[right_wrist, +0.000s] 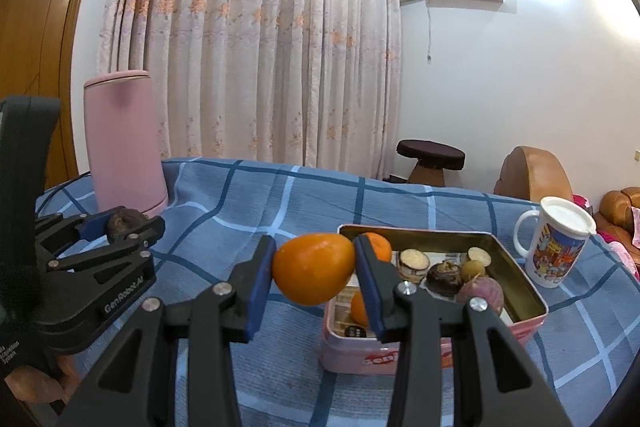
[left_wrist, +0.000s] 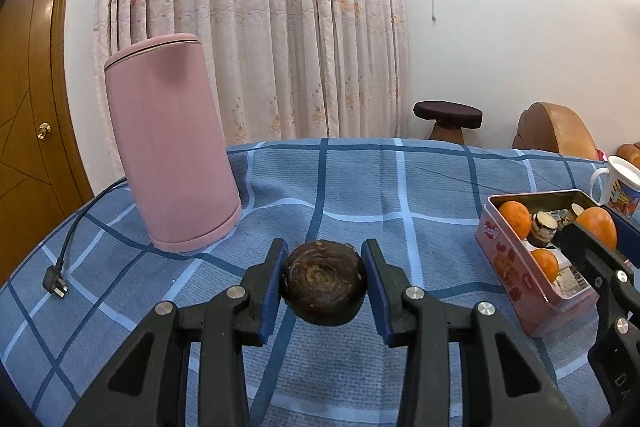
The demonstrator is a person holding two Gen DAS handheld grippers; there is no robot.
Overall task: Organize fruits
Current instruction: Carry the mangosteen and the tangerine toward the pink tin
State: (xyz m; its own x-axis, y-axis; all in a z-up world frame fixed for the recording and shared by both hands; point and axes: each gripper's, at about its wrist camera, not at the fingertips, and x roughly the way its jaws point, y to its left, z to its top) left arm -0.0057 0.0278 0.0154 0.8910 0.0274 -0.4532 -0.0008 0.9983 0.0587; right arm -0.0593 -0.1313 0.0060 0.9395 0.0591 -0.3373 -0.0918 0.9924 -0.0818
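Note:
My left gripper [left_wrist: 324, 281] is shut on a dark brown water chestnut [left_wrist: 325, 285] and holds it above the blue checked tablecloth; it also shows in the right wrist view [right_wrist: 120, 225] at the left. My right gripper [right_wrist: 314, 273] is shut on an orange [right_wrist: 314, 269], held just left of a pink tin box [right_wrist: 520, 319]. The tin holds more oranges [right_wrist: 376, 246], water chestnuts [right_wrist: 443, 277] and a purple bulb [right_wrist: 482, 291]. In the left wrist view the tin [left_wrist: 516, 267] is at the right, with my right gripper [left_wrist: 592, 231] over it.
A tall pink kettle [left_wrist: 170, 147] stands at the back left, with its cord and plug [left_wrist: 56, 285] on the cloth. A white printed mug [right_wrist: 554, 243] stands right of the tin. A stool [right_wrist: 430, 157] and chairs are behind the table.

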